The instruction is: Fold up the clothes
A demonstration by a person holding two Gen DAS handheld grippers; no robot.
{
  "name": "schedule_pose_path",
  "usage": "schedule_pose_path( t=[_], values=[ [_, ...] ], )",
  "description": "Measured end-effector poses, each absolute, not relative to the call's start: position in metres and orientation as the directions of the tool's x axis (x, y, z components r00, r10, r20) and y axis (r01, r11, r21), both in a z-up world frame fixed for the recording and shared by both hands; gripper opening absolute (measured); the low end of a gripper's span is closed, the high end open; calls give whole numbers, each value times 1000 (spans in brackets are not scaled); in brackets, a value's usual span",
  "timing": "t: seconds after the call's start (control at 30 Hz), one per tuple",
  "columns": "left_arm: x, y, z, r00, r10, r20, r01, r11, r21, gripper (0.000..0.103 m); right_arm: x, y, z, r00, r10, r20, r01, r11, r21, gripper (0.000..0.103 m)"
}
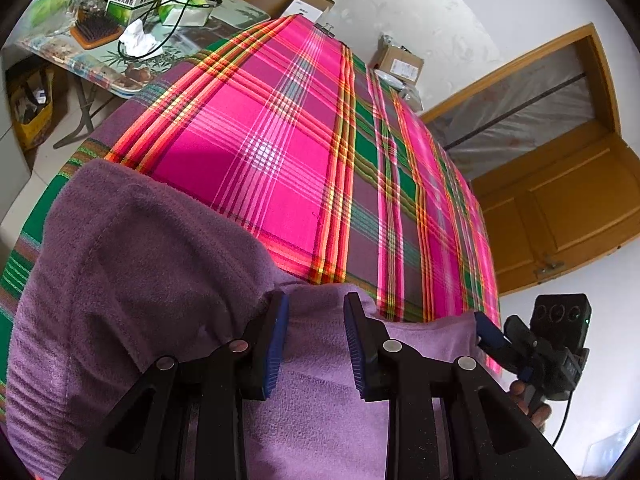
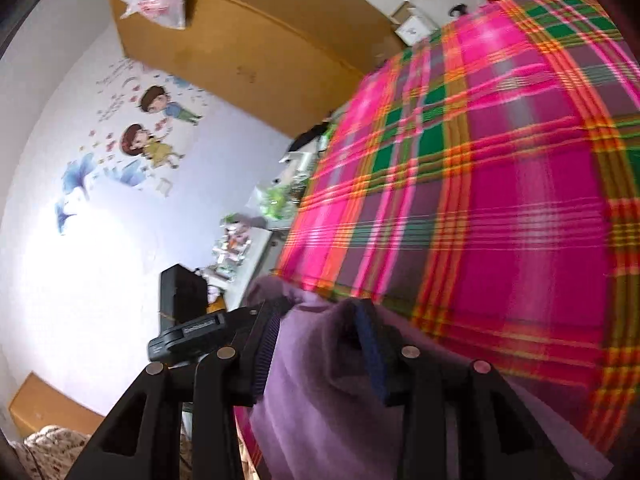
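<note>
The left hand-held gripper [image 1: 316,336] is gripping the purple fleece garment [image 1: 140,264] between its 2 blue pads, the fabric bunching toward 9 o'clock over the pink plaid bedcover [image 1: 288,128]. At 3 o'clock, the right hand-held gripper [image 2: 320,344] is clamping another fold of the garment, which is lying at the cover's near edge.

purple garment [image 1: 140,280] runs off the lower edge; plaid cloth [image 2: 500,200] is motion-blurred.
</note>
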State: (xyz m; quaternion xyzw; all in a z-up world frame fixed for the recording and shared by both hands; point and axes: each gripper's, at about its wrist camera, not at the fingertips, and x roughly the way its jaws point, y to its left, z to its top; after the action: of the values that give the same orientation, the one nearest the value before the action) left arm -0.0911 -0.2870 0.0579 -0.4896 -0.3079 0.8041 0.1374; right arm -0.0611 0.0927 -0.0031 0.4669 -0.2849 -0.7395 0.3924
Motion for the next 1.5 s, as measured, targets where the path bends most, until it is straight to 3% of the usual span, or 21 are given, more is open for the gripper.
schedule_pose_path(
  t=[0.2, 0.3, 0.4, 0.43, 0.5, 0.9, 1.07, 1.2, 1.3, 1.4, 1.5],
  values=[
    [-90, -286, 59, -489, 514, -705, 80, -778, -623, 29, -50, 82, -2, -206, -776, -596, 423, -620, 661, 41],
    [-89, -284, 62, -496, 502, -709, 76, -788, -611, 29, -50, 68, -7, -170, -768, -617, 452, -617, 644, 40],
    [-87, -281, 68, -507, 493, -707, 56, -800, -598, 29, -53, 55, -5, -186, -748, -637, 502, -630, 593, 18],
    [-87, -281, 70, -510, 492, -706, 48, -802, -595, 29, -54, 54, -3, -194, -744, -640, 513, -633, 580, 5],
    [-88, -279, 73, -515, 497, -699, 35, -802, -596, 29, -57, 55, 1, -209, -743, -636, 527, -634, 566, 3],
    [-111, -228, 90, -463, 574, -675, -153, -802, -577, 29, -84, 53, 8, -328, -616, -716, 549, -741, 387, 2],
    [-126, -195, 86, -389, 603, -696, -232, -795, -560, 29, -89, 56, 1, -313, -596, -739, 527, -756, 387, 3],
    [-138, -168, 82, -323, 616, -719, -305, -786, -537, 30, -79, 84, 17, -364, -611, -703, 504, -764, 404, 4],
    [-144, -152, 79, -269, 611, -745, -348, -783, -516, 41, -64, 113, 26, -423, -565, -709, 474, -804, 358, 4],
    [-148, -144, 73, -235, 615, -753, -364, -774, -518, 41, -47, 138, 27, -458, -502, -734, 438, -846, 305, 5],
    [-153, -137, 68, -200, 618, -760, -380, -764, -521, 41, -27, 162, 23, -466, -438, -769, 405, -878, 255, 13]
  ],
)
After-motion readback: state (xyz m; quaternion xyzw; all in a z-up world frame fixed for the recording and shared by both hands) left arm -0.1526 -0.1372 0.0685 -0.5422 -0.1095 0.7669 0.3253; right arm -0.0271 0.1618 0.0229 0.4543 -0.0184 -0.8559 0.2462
